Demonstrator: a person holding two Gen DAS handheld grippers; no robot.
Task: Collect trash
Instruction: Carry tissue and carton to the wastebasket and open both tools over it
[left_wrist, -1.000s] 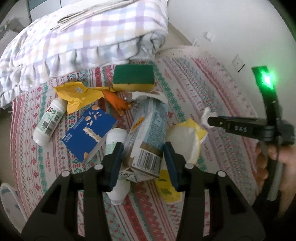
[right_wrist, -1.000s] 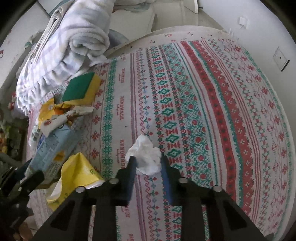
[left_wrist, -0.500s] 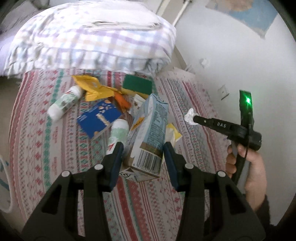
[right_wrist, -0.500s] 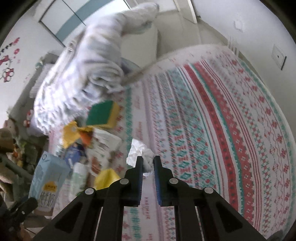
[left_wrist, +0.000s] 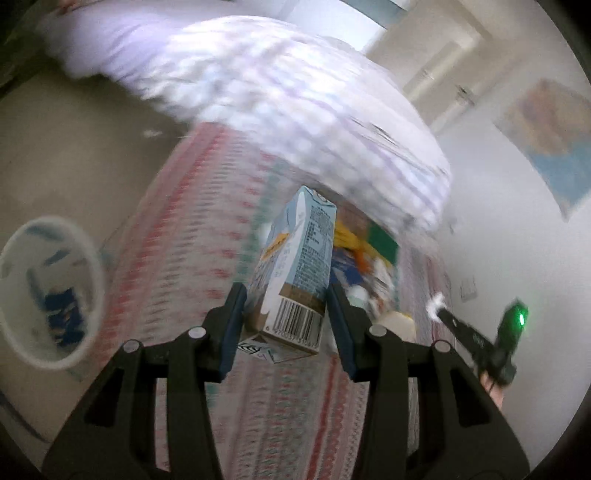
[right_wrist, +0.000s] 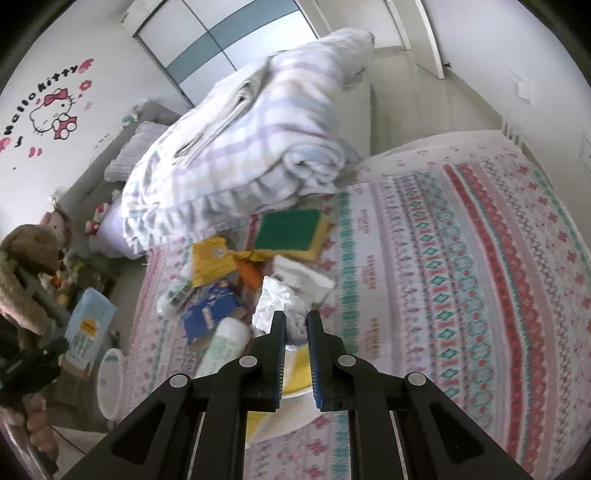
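The left gripper (left_wrist: 286, 314) has its jaws partly open and clamped on the lower end of a pale blue carton (left_wrist: 295, 273), which stands tilted between the pads with its barcode end nearest the camera, lifted clear of the bed. Low at the left of that view sits a white bin (left_wrist: 48, 295) on the floor beside the bed, with blue and white bits inside; the picture is blurred, so what they are cannot be told. The patterned bedspread (left_wrist: 207, 251) lies under and beyond the carton, and a checked quilt (left_wrist: 295, 103) is heaped at the far end.

The right gripper (right_wrist: 295, 325) has its jaws nearly closed, pinching a crumpled white tissue (right_wrist: 277, 299) that bulges out past the tips. It hangs above the trash pile on the near left part of the bed.

In that pile, from far to near: a green and yellow sponge (right_wrist: 290, 230) just below the quilt's edge, a yellow wrapper (right_wrist: 208, 260), an orange scrap (right_wrist: 249, 273), a white paper piece (right_wrist: 303, 275), a blue box (right_wrist: 210, 308) and a white bottle (right_wrist: 225, 343) lying on its side. A yellow and white bag (right_wrist: 295, 391) shows under the right gripper's fingers, mostly hidden by them. The right half of the bedspread is bare. Plush toys (right_wrist: 26, 254) crowd a rack at the far left, beyond the bin.
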